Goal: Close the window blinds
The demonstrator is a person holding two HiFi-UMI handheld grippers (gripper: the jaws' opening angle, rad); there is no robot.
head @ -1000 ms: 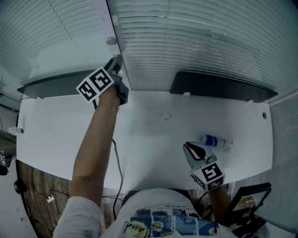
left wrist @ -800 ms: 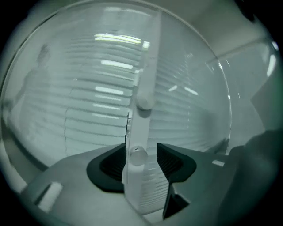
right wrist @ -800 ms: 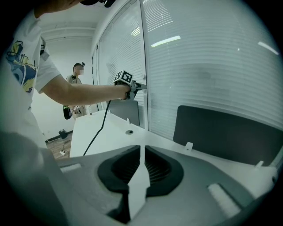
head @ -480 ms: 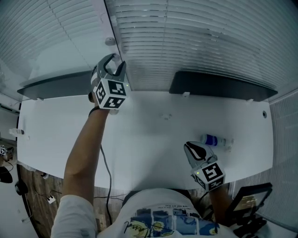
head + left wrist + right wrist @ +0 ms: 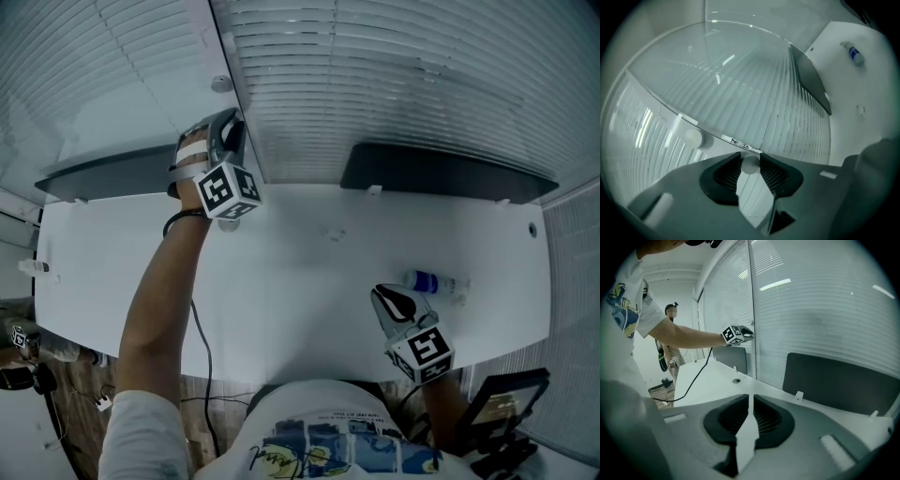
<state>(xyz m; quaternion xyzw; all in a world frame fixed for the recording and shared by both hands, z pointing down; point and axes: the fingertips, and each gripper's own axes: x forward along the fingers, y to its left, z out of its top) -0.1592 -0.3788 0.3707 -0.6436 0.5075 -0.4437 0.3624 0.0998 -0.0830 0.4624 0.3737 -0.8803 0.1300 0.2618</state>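
Observation:
Slatted white blinds (image 5: 394, 84) cover the window behind the white desk (image 5: 309, 272). My left gripper (image 5: 230, 129) is raised to the window frame between two blinds. In the left gripper view, its jaws (image 5: 750, 161) have just been closing and now press on a small white round knob (image 5: 750, 166) at the frame. A second white knob (image 5: 693, 138) sits further along the frame (image 5: 222, 82). My right gripper (image 5: 384, 296) hangs low over the desk's near edge, shut with nothing between its fingers (image 5: 750, 397).
Two dark divider panels (image 5: 441, 173) (image 5: 103, 173) stand along the desk's far edge. A small bottle (image 5: 433, 283) lies right of the right gripper. A cable (image 5: 202, 347) hangs from the left arm. A person (image 5: 670, 348) stands beyond the desk's end.
The left gripper has rolled over at the window frame, its marker cube swinging from the wrist's left side to its right. The right gripper has not moved.

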